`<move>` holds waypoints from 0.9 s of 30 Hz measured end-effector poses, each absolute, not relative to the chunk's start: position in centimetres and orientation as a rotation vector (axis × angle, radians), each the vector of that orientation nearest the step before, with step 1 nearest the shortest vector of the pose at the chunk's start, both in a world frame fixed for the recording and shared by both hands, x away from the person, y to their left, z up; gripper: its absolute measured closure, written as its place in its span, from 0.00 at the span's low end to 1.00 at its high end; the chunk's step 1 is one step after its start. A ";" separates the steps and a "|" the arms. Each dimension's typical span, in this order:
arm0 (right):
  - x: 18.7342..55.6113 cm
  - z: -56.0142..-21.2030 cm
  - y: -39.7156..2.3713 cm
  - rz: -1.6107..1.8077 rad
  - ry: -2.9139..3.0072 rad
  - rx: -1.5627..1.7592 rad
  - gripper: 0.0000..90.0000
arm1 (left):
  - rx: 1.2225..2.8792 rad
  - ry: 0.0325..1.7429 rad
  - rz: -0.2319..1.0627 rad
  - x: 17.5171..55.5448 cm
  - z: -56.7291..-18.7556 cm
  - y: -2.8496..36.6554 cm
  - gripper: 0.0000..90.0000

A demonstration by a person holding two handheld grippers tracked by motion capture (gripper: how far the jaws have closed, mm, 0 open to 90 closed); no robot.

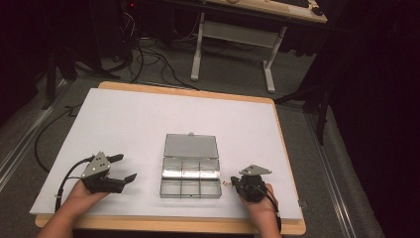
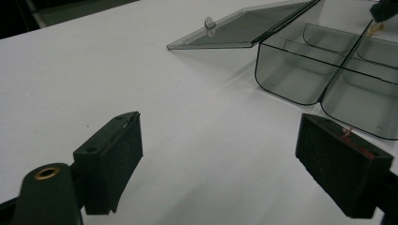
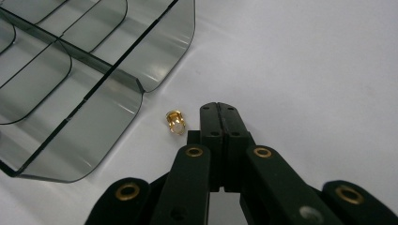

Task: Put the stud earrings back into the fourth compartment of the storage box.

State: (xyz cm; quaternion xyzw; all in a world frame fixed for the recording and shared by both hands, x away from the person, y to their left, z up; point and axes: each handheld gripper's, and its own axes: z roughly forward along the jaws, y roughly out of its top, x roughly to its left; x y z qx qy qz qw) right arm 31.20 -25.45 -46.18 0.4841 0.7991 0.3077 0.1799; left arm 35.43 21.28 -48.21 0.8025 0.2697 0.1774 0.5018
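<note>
A clear grey plastic compartment box (image 1: 190,179) lies open in the middle of the white board, its lid (image 1: 191,146) folded back flat. My left gripper (image 1: 126,167) rests left of the box, jaws wide apart with nothing between them; the box (image 2: 324,75) and lid (image 2: 244,28) lie ahead of it in the left gripper view. My right gripper (image 1: 234,181) sits at the box's right side. Its jaws (image 3: 219,112) are pressed together with nothing in them. A small gold metal part (image 3: 175,122) lies on the board just left of those jaw tips, beside the box wall (image 3: 155,70).
The white board (image 1: 148,119) sits on a wooden table whose front edge (image 1: 168,225) runs by the person's wrists. Beyond the table are floor cables (image 1: 148,59) and another desk's white legs (image 1: 198,49). The box's compartments look empty.
</note>
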 end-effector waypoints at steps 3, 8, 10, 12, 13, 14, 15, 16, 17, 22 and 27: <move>31.0 -46.0 -25.4 0.901 2.259 1.350 1.00 | 1.940 0.650 0.431 35.4 -48.2 21.3 0.17; 31.1 -46.2 -25.0 0.885 2.291 1.345 1.00 | 1.946 0.645 0.434 35.4 -48.2 21.2 0.17; 31.1 -46.2 -25.1 0.879 2.284 1.353 1.00 | 1.947 0.644 0.435 35.4 -48.2 21.2 0.17; 31.2 -46.2 -25.3 0.880 2.284 1.353 1.00 | 1.947 0.644 0.433 35.4 -48.2 21.2 0.17; 31.2 -46.2 -25.4 0.879 2.275 1.363 1.00 | 1.948 0.643 0.433 35.4 -48.2 21.2 0.17; 31.2 -46.2 -25.5 0.882 2.273 1.370 1.00 | 1.948 0.642 0.433 35.4 -48.2 21.2 0.17; 31.2 -46.2 -25.5 0.882 2.270 1.374 1.00 | 1.948 0.642 0.433 35.4 -48.2 21.2 0.17; 31.2 -46.2 -25.5 0.882 2.270 1.374 1.00 | 1.948 0.642 0.433 35.4 -48.2 21.2 0.17; 31.2 -46.2 -25.6 0.883 2.267 1.372 1.00 | 1.950 0.641 0.435 35.4 -48.2 21.2 0.17; 31.2 -46.1 -25.8 0.879 2.263 1.374 1.00 | 1.952 0.640 0.436 35.4 -48.2 21.1 0.17; 31.3 -45.9 -26.0 0.889 2.242 1.370 1.00 | 1.952 0.638 0.436 35.4 -48.2 21.1 0.17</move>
